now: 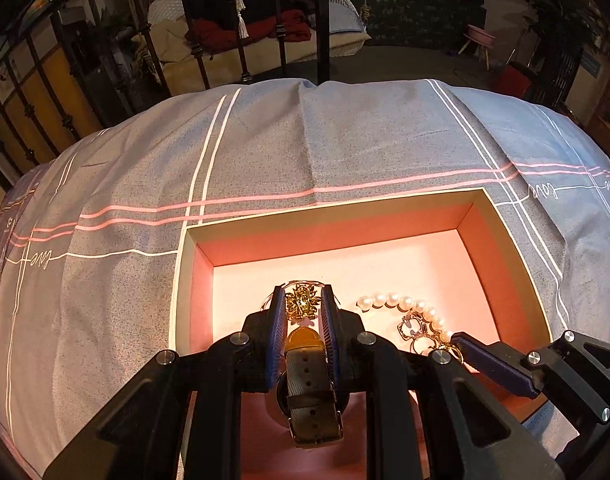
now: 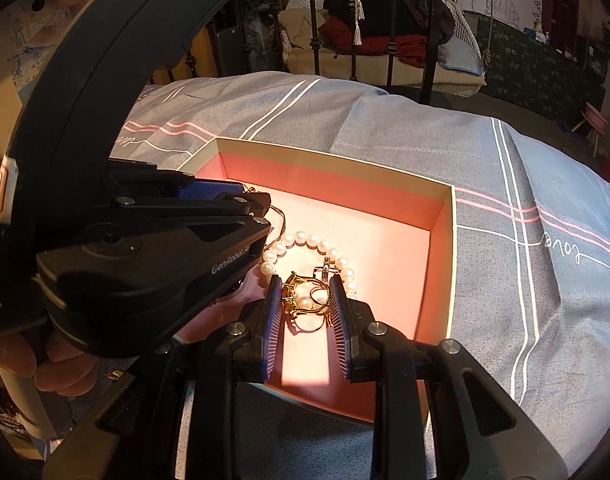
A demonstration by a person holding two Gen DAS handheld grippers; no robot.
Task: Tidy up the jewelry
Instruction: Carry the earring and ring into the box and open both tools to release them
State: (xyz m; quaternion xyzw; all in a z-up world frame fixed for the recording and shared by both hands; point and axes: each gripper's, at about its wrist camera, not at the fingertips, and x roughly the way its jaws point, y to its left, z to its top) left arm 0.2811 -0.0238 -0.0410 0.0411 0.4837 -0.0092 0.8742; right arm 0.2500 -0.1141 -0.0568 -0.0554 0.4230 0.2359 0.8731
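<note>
Left gripper [image 1: 303, 298] clamped on watch strap [image 1: 311, 376] over box [image 2: 449, 248], marked "GenRobot"; right gripper [image 2: 305, 284] clamped on gold ring [image 2: 301, 294]; beside box, "love" on bedspread [image 2: 563, 250].

The box's [image 1: 501, 216] far half lies bare and open from above, while pearls [image 1: 401, 304], rings [image 1: 419, 330] and both grippers crowd its near half.

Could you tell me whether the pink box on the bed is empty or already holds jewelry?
Not empty: the pink box already holds a pearl bracelet and gold rings on its floor.
</note>
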